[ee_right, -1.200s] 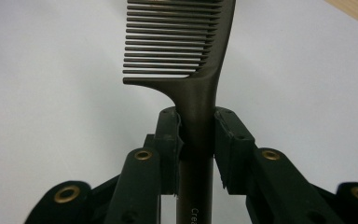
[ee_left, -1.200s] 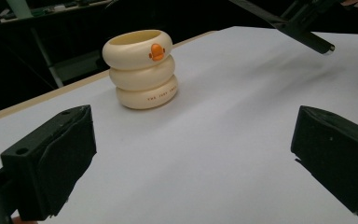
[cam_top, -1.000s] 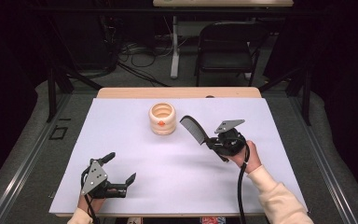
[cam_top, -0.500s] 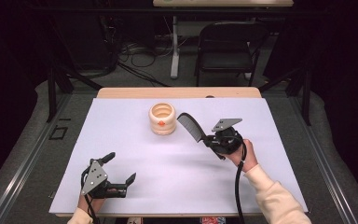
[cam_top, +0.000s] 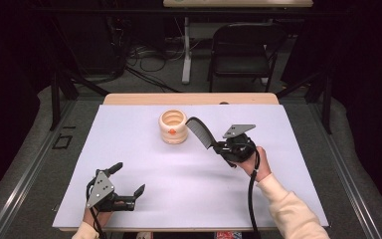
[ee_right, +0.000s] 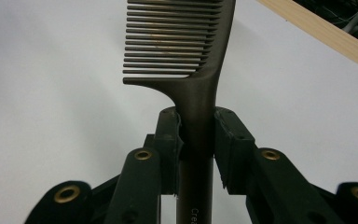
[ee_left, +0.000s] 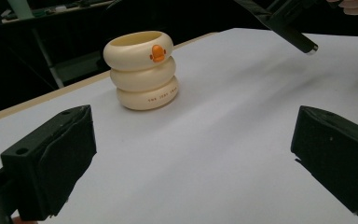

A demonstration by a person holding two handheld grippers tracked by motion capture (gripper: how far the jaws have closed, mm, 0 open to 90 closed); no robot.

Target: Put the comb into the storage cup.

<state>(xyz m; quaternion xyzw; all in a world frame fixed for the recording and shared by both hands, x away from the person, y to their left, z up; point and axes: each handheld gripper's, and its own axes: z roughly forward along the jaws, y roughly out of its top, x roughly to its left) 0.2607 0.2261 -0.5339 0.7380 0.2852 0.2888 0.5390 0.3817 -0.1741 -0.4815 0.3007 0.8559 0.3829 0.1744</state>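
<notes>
The high view is showing the whole layout: the right gripper is hanging above the white table at about 3 o'clock of the cream ringed holder, and it is carrying a dark comb whose toothed end is reaching out toward 10 o'clock, ending just beside the holder's rim without clearly touching it. The right gripper view is giving what that overview cannot: the comb is running straight out to 12 o'clock between the two black jaws, its handle is being squeezed between the pads at their tips, the teeth are pointing to 9 o'clock, and pale lettering is showing on the handle near the bottom edge, too cropped to read. The left gripper view is adding the holder's details: three stacked rings, an open top, a small orange duck mark on the top ring and a line of fine print on the bottom one; the comb's tip is hanging at 1 o'clock, off to the holder's right. The left gripper is sitting near the table's front edge at 7 o'clock, its jaws standing wide apart with nothing between them, the holder lying well beyond them
</notes>
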